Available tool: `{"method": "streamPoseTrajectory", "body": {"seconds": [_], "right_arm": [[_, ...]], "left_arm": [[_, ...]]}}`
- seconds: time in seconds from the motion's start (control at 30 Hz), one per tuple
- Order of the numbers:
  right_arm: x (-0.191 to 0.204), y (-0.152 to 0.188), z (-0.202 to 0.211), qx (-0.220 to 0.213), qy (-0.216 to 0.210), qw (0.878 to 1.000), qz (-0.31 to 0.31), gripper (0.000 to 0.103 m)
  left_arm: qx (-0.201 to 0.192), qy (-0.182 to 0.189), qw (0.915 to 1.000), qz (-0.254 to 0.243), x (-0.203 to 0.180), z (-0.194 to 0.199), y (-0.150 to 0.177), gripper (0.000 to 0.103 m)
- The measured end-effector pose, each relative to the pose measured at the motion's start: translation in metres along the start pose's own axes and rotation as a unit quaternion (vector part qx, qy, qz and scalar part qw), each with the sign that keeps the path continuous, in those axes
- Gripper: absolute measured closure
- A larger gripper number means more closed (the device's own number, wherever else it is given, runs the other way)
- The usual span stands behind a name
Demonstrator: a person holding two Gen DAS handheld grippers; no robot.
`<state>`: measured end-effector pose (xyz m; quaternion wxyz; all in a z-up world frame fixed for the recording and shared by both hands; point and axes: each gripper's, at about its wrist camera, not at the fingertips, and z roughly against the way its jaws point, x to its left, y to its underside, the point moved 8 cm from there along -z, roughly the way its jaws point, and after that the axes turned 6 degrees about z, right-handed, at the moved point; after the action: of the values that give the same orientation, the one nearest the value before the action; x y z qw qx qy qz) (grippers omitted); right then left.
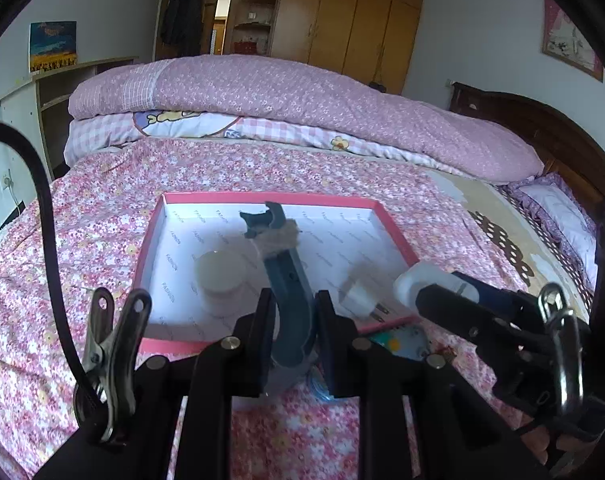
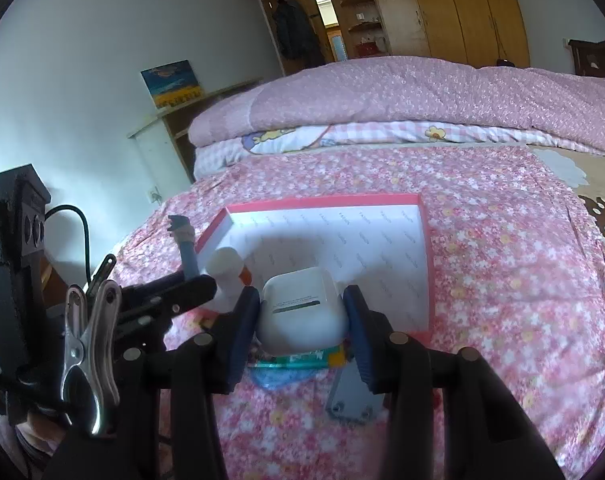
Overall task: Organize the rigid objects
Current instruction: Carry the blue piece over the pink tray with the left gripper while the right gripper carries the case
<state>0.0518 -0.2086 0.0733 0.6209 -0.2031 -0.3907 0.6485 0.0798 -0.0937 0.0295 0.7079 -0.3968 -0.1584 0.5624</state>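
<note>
Floral bedspread (image 1: pixel 82 240) fills both frames, box (image 1: pixel 262 197) at centre. My left claw (image 1: pixel 292 332) clamps a tool (image 1: pixel 286 272), my right claw (image 2: pixel 302 316) a case (image 2: pixel 298 312). Neither is boxed yet; only a jar (image 1: pixel 218 272) and plug (image 1: pixel 362 296) are.

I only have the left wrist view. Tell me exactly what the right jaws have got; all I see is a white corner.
Observer: The right gripper is shut on a white rounded block, clamped by its sides between the blue pads.
Operator: Now say what lies below that hand.
Observer: A grey plate with screw holes lies flat on the flowered bedspread, partly hidden by one finger.
</note>
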Motion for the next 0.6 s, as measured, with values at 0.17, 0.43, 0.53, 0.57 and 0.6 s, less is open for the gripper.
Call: {"method": "streamPoseTrajectory", "body": {"seconds": [0.17,0.43,0.53,0.57,0.6], "right_arm": [[-0.004,-0.004,-0.017,0.009,0.003,1.000,-0.002,0.058],[-0.013,-0.001,-0.044,0.030,0.012,0.999,-0.011,0.058],[-0.016,-0.001,-0.050,0.032,0.019,0.999,-0.011,0.058],[-0.017,-0.001,-0.052,0.033,0.021,0.999,-0.009,0.058],[-0.018,-0.001,-0.055,0.034,0.023,0.999,-0.006,0.058]], "left_arm": [[0.012,-0.004,0.9999,-0.002,0.005,-0.022,-0.001,0.082],[0.035,-0.011,0.9992,-0.016,0.007,-0.053,0.006,0.082],[0.041,-0.014,0.9989,-0.020,0.008,-0.063,0.007,0.082],[0.043,-0.015,0.9988,-0.019,0.009,-0.066,0.007,0.082],[0.045,-0.017,0.9987,-0.018,0.010,-0.069,0.008,0.082]]}}
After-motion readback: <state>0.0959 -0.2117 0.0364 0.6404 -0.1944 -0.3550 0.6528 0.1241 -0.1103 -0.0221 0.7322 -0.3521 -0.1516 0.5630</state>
